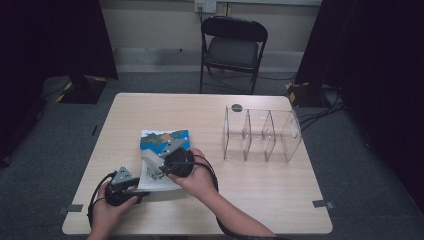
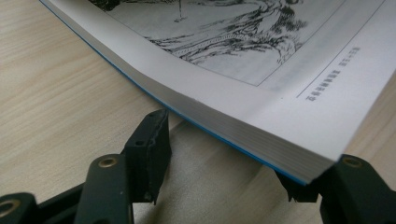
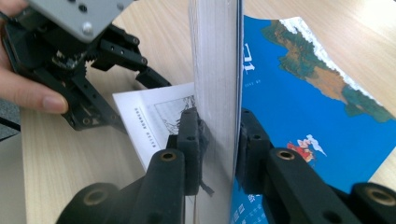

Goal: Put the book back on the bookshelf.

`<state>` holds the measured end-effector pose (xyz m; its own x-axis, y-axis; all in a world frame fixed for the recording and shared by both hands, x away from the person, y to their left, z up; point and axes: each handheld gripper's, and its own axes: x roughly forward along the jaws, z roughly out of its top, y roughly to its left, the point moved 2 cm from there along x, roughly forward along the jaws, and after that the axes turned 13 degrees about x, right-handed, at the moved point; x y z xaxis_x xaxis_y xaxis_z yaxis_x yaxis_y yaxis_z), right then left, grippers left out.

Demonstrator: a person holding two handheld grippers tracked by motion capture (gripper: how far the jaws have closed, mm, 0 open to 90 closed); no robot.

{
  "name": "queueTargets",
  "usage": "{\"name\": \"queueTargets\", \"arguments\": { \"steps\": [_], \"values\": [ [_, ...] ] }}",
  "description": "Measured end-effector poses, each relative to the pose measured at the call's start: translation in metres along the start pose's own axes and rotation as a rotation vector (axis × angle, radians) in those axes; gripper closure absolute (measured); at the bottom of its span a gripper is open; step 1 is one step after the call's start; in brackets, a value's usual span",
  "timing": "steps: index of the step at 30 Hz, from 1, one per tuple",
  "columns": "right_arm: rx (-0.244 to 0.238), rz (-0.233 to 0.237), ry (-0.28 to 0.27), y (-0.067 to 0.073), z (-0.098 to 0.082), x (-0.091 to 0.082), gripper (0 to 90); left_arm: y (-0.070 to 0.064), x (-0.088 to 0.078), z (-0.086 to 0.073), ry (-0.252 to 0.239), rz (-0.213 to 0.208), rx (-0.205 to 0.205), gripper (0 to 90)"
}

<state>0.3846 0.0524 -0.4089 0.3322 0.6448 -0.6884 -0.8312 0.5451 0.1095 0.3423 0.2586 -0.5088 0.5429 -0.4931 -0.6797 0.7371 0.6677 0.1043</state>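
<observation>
Item: paperback book (image 1: pixel 162 150), blue illustrated cover, lying open near the front left of the wooden table (image 1: pixel 260 200).

Right gripper (image 1: pixel 161 168): jaws closed on a thick sheaf of pages together with the cover, held upright on edge; seen close in the right gripper view (image 3: pixel 217 135).

Left gripper (image 1: pixel 137 186): jaws apart, straddling the near corner of the page block that lies flat; one jaw sits under the corner, the other stands clear, nothing clamped (image 2: pixel 224 158).

Also present: clear acrylic divided organiser (image 1: pixel 261 135), well apart to the right, compartments seemingly vacant; folding chair (image 1: pixel 232 47) beyond the table.

Progress, judged: opening under way, one portion lifted, the other not yet secured; any move toward the organiser remains undone.

Unclear: the printed caption is too small to read; the drawing is cropped; the spine is hidden.
</observation>
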Motion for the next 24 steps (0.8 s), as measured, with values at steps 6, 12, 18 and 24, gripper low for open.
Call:
{"name": "queueTargets", "arguments": {
  "steps": [6, 12, 18, 24],
  "values": [
    [-0.028, -0.014, 0.013, 0.007, -0.017, 0.011, 74.5, -0.001, 0.0, 0.001, 0.009, -0.014, 0.018, 38.4],
    [-0.033, -0.01, 0.022, 0.009, -0.033, 0.022, 74.2, -0.001, 0.0, 0.001, 0.009, -0.017, 0.015, 38.1],
    [-0.042, -0.004, 0.021, 0.01, -0.035, 0.024, 73.9, -0.001, 0.001, 0.001, -0.004, -0.015, -0.001, 37.8],
    [-0.04, 0.008, 0.017, 0.013, -0.041, 0.03, 71.9, -0.002, 0.0, 0.0, -0.005, -0.011, 0.009, 37.7]
  ]
}}
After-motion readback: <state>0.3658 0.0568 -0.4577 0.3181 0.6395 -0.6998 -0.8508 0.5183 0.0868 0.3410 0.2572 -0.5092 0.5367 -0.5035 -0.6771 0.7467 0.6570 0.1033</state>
